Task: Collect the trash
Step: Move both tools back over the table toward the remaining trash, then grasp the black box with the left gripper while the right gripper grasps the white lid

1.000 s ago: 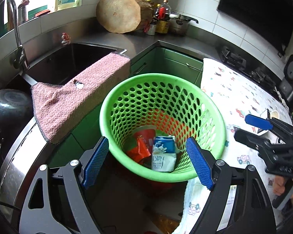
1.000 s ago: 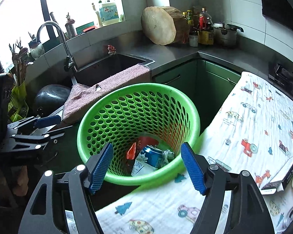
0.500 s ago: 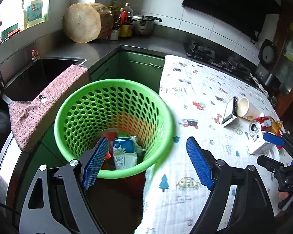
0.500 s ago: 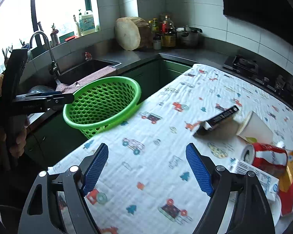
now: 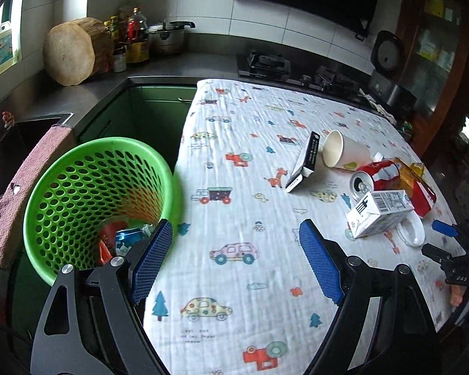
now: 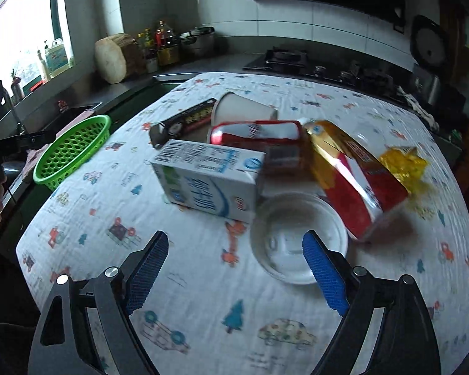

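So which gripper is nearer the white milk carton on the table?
Right. The right gripper hangs open just short of the milk carton, facing the pile; the left gripper is open over bare cloth near the green basket.

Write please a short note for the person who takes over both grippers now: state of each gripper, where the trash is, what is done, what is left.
Left gripper: open, empty, over the tablecloth beside the green basket.
Right gripper: jaws just opened wider, nothing between them, facing the trash pile.
Done: a blue can and red wrappers already lie in the basket.
Left on the cloth: milk carton, white lid, red can, paper cup, black box, red-yellow packet.
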`<action>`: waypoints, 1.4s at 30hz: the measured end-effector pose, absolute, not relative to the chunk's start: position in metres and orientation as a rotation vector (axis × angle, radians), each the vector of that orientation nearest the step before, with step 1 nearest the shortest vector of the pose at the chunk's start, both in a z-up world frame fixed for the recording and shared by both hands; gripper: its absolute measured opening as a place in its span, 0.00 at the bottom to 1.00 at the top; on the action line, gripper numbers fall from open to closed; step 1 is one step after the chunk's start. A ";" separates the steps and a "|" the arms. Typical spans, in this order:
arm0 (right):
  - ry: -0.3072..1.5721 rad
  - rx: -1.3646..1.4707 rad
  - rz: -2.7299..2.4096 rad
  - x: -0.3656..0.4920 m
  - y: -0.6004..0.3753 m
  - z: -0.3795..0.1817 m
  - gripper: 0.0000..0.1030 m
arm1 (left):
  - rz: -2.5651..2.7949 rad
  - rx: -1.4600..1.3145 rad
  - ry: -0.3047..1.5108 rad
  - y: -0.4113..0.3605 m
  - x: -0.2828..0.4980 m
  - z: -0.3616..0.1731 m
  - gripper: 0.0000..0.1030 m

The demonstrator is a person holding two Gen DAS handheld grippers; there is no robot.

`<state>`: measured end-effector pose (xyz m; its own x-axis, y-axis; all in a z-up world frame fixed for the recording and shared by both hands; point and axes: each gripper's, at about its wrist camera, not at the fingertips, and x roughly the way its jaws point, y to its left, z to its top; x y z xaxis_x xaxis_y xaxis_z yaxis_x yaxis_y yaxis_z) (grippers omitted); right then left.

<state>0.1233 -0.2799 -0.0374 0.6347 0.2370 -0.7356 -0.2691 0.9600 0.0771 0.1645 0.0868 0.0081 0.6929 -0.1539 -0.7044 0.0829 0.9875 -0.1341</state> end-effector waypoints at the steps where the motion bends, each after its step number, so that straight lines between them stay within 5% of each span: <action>1: 0.839 -0.032 0.278 0.122 -0.287 -0.040 0.84 | -0.138 -0.091 0.798 0.083 0.167 0.007 0.80; 42: 0.914 0.031 0.215 0.166 -0.303 -0.082 0.86 | -0.266 0.050 0.928 -0.025 0.310 -0.035 0.81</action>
